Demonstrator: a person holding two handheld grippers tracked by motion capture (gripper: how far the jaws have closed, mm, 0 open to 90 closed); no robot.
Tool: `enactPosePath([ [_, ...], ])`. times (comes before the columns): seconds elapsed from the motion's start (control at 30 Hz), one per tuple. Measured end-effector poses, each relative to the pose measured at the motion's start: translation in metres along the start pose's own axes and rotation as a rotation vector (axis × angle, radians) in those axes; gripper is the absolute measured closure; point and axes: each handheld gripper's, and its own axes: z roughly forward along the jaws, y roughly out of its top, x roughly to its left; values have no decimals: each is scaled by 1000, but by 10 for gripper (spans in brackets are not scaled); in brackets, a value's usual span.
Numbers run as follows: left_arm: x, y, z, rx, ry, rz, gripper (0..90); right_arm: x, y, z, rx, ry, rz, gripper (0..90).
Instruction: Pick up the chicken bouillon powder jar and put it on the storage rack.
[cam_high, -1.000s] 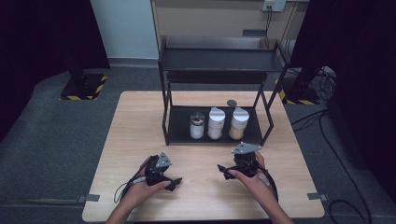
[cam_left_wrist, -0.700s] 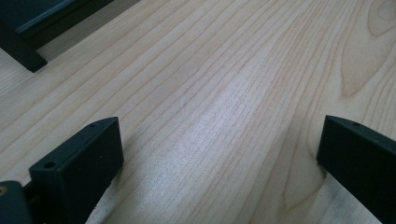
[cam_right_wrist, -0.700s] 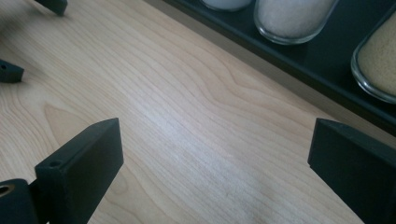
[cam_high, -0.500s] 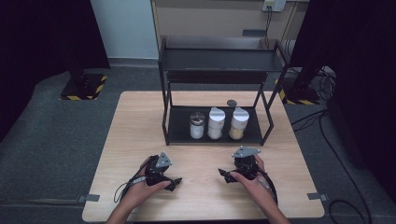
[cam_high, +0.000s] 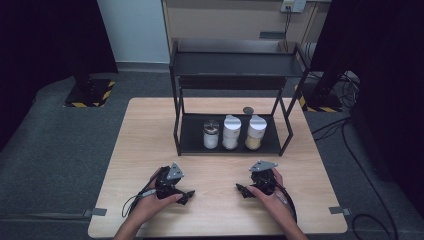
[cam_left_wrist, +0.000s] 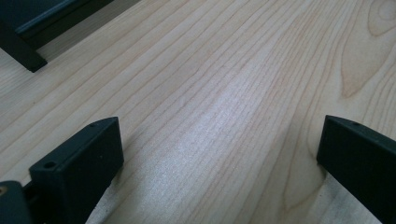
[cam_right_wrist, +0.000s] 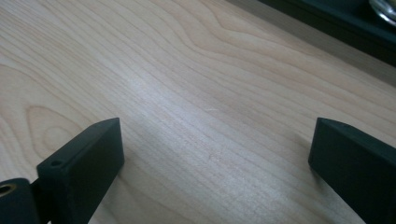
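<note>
Three jars stand in a row on the bottom shelf of a black two-tier rack (cam_high: 180, 125): a clear jar with a metal lid (cam_high: 211, 134), a white-lidded jar (cam_high: 231, 132) and a white-lidded jar with tan contents (cam_high: 255, 132). A small round dark lid (cam_high: 248, 110) lies on the table behind them. My left gripper (cam_high: 189, 194) (cam_left_wrist: 219, 154) rests on the wooden table (cam_high: 145, 130) near its front edge, open, with bare wood between its jaws. My right gripper (cam_high: 241, 190) (cam_right_wrist: 215, 154) rests to the right of it, also open and holding nothing.
The rack's foot (cam_left_wrist: 21, 58) is in the left gripper view's top left corner, and its base edge (cam_right_wrist: 327, 23) crosses the right gripper view's top. The rack's upper shelf (cam_high: 235, 64) is bare. Cables (cam_high: 345, 130) trail on the grey floor at the right.
The right hand and its gripper have edged slightly toward the table's front. The left gripper and the jars have not moved.
</note>
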Motion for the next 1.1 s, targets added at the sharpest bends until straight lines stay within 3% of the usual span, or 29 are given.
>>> enactPosePath([
  [1.1, -1, -1, -1, -2, -1, 0, 0, 1, 2, 1, 6, -8, 6, 9],
])
